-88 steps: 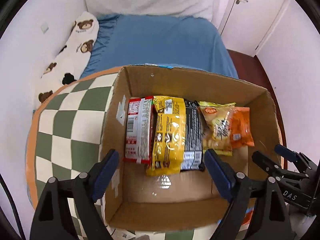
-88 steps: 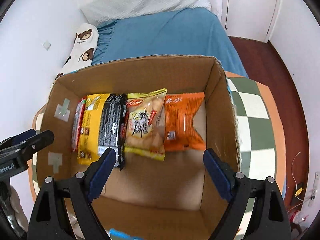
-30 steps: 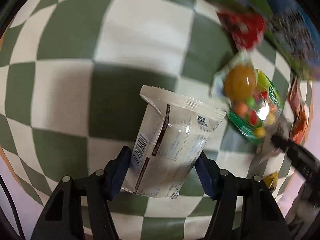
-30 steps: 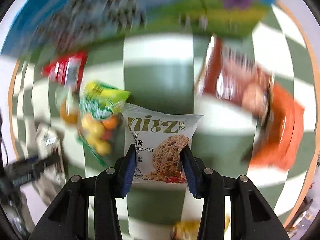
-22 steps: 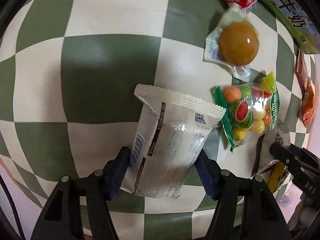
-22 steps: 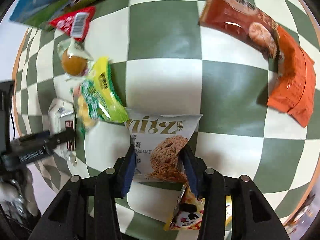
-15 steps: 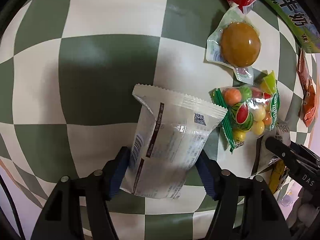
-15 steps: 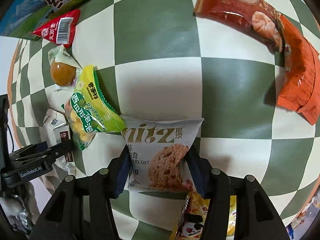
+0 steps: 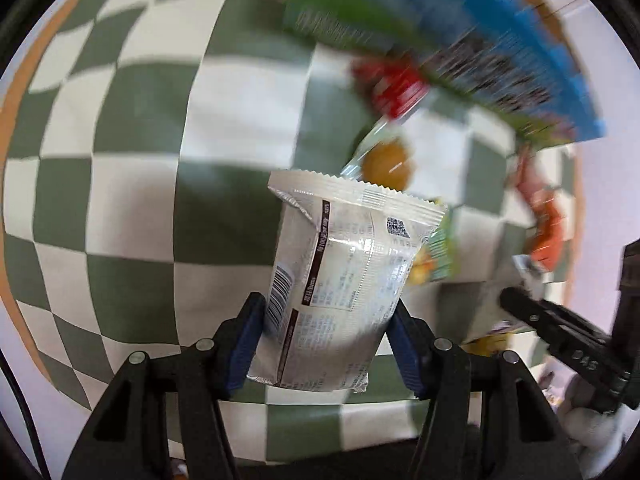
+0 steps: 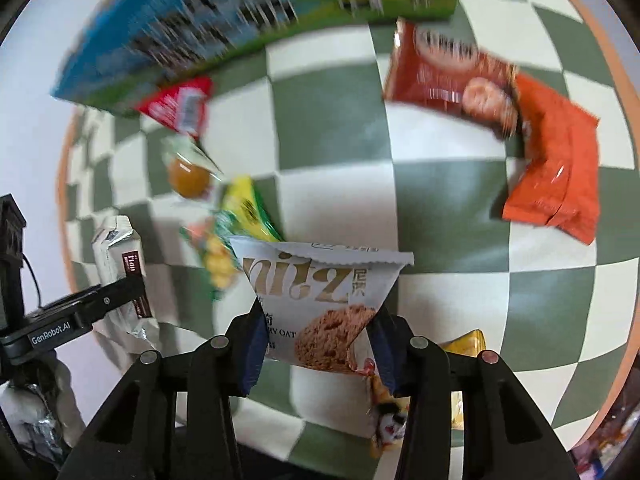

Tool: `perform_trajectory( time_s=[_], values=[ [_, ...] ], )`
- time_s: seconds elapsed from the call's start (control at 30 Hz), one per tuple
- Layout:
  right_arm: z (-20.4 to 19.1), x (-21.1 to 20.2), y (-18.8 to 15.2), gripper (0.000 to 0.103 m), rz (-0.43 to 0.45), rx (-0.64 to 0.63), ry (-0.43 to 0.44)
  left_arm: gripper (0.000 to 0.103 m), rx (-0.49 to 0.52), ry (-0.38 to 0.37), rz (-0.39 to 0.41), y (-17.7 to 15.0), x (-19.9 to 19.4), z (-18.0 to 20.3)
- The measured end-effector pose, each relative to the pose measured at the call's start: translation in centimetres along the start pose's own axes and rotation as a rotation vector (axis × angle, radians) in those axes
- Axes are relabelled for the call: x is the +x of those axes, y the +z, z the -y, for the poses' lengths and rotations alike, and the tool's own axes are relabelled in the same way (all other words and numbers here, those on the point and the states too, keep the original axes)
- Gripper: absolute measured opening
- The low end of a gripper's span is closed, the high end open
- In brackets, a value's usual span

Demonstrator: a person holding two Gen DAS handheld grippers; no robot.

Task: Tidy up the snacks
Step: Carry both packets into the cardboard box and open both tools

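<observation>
My left gripper (image 9: 326, 332) is shut on a silver-white snack packet (image 9: 344, 276), held back side up above the green-and-white checkered table (image 9: 140, 152). My right gripper (image 10: 318, 344) is shut on a white oat cookie packet (image 10: 324, 296), also lifted off the table. The left gripper and its packet also show in the right wrist view (image 10: 120, 264) at the left. Loose snacks lie below: a red packet (image 10: 180, 106), an orange jelly cup (image 10: 188, 176), a green-yellow candy bag (image 10: 236, 220), a red-brown biscuit pack (image 10: 448, 76) and an orange pack (image 10: 556, 176).
A box with blue and green print (image 10: 240, 12) stands at the table's far side, blurred by motion. A yellow snack pack (image 10: 464, 352) lies under my right gripper. The table's orange rim (image 10: 624, 360) runs along the right.
Both grippers have lifted and tilted up with their packets; the printed box has come back into view. The views are now motion-blurred.
</observation>
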State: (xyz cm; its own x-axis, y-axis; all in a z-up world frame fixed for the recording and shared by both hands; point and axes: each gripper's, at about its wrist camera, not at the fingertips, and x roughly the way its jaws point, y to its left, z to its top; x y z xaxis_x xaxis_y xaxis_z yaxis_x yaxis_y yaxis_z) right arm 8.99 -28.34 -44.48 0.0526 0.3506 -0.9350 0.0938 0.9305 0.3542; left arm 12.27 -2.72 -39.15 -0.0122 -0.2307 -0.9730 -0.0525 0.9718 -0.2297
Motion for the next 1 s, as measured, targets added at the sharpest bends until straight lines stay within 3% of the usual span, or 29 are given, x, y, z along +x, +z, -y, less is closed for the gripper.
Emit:
perform_trajectory(
  time_s=[0.27, 0.4, 0.57, 0.73, 1.0],
  values=[
    [-3.6, -9.3, 4.0, 0.048, 0.166, -0.036, 0.160, 0.057, 0.061, -0.144, 0.155, 6.4, -8.6, 3.9],
    [-5.7, -14.5, 7.1, 0.048, 0.269, -0.079, 0.227, 0.057, 0.093, -0.139, 0.236, 10.5, -11.4, 5.7],
    [-8.3, -17.9, 13.0, 0.048, 0.362, -0.146, 0.185, 0.057, 0.085, -0.096, 0.241, 17.4, -12.0, 6.1],
    [-10.3, -15.0, 18.9, 0.048, 0.312, -0.180, 0.117, 0.057, 0.044, -0.032, 0.147, 23.4, -8.3, 5.6],
    [-10.2, -8.1, 22.7, 0.048, 0.168, -0.174, 0.074, 0.058, 0.031, 0.044, 0.037, 26.1, -4.2, 5.1]
  ],
)
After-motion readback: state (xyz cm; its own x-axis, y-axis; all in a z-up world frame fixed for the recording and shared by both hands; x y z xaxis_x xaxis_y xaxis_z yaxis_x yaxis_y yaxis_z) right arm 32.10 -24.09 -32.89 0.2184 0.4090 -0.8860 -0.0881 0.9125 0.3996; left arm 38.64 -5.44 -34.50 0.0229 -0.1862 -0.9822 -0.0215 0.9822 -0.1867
